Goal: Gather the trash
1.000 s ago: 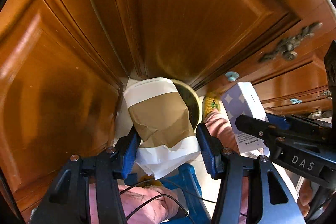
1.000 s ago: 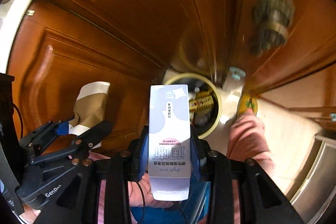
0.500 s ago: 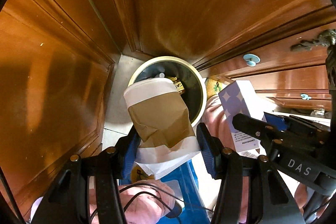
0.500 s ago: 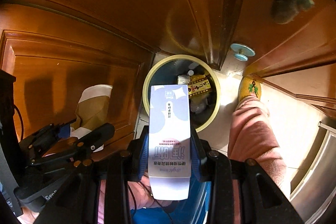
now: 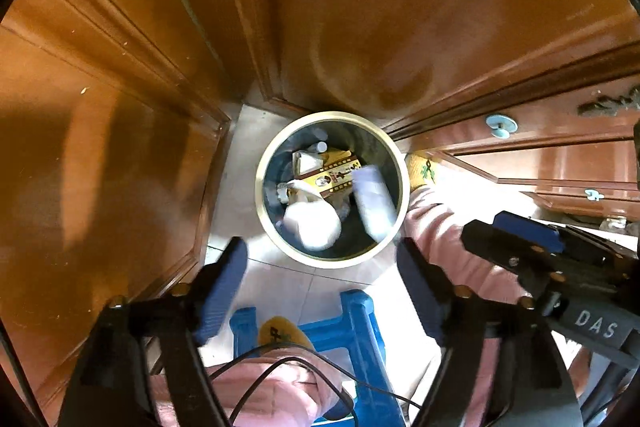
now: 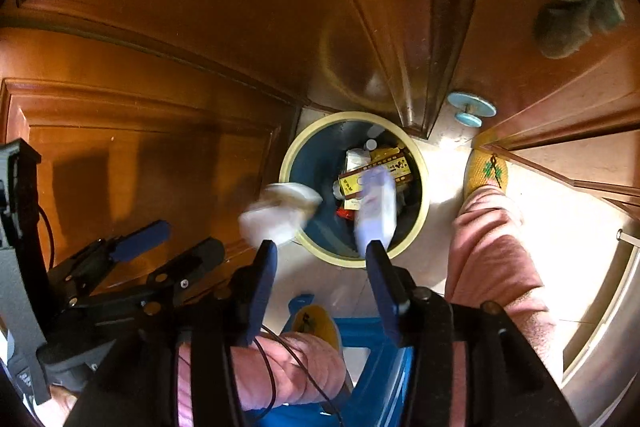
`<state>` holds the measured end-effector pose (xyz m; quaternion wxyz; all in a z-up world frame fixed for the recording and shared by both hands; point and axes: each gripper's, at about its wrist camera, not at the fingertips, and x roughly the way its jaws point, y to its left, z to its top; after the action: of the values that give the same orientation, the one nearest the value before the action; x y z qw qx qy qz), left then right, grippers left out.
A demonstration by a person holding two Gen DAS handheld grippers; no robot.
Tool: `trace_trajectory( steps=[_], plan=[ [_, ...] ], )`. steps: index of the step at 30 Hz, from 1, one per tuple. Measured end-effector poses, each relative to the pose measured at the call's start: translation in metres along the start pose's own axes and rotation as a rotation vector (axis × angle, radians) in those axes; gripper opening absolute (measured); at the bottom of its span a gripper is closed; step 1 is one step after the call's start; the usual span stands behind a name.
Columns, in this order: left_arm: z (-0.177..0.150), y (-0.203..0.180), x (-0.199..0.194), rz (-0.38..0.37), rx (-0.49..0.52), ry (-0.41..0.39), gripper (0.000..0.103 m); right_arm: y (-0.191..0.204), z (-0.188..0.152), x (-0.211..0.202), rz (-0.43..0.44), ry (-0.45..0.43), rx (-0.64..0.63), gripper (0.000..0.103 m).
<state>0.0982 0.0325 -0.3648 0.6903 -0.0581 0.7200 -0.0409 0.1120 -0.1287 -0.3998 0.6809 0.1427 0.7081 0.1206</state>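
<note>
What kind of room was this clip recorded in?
Most likely a home interior, in a corner on a tiled floor. Panelled wooden doors meet above a round trash bin that holds litter, and a wooden drawer unit with an ornate metal handle stands beside it.

Trash bin (image 5: 272, 227) stands on the floor (image 5: 236, 195) in the corner formed by cabinet doors (image 5: 100, 147), which rise behind it and to its left. Inside the bin lie a flat box (image 5: 334, 179) and other refuse. A cup (image 5: 312, 223) and a carton (image 5: 374, 203), both blurred, sit over the bin's opening, cup to the left, carton to the right. Left gripper (image 5: 320, 275) is above the bin's near rim, jaws spread apart; right gripper (image 6: 320, 267) is beside it on the right, jaws likewise apart. A stool (image 5: 352, 327) stands nearer than the bin. A door stopper (image 5: 502, 125) is right of the bin.
</note>
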Motion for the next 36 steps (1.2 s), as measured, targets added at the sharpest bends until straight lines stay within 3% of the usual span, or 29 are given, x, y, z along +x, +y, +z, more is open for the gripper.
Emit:
trace_trajectory(
  steps=[17,26,36],
  plan=[
    [-0.007,-0.006,-0.035,-0.037,0.007,-0.076,0.083,0.007,-0.012,-0.051,-0.012,-0.110,-0.028,0.047],
    [-0.026,-0.014,-0.102,-0.123,0.028,-0.211,0.083,0.029,-0.031,-0.107,-0.043,-0.221,-0.081,0.047],
    [-0.052,-0.033,-0.181,-0.128,0.083,-0.383,0.083,0.060,-0.054,-0.177,-0.106,-0.367,-0.125,0.047]
  ],
)
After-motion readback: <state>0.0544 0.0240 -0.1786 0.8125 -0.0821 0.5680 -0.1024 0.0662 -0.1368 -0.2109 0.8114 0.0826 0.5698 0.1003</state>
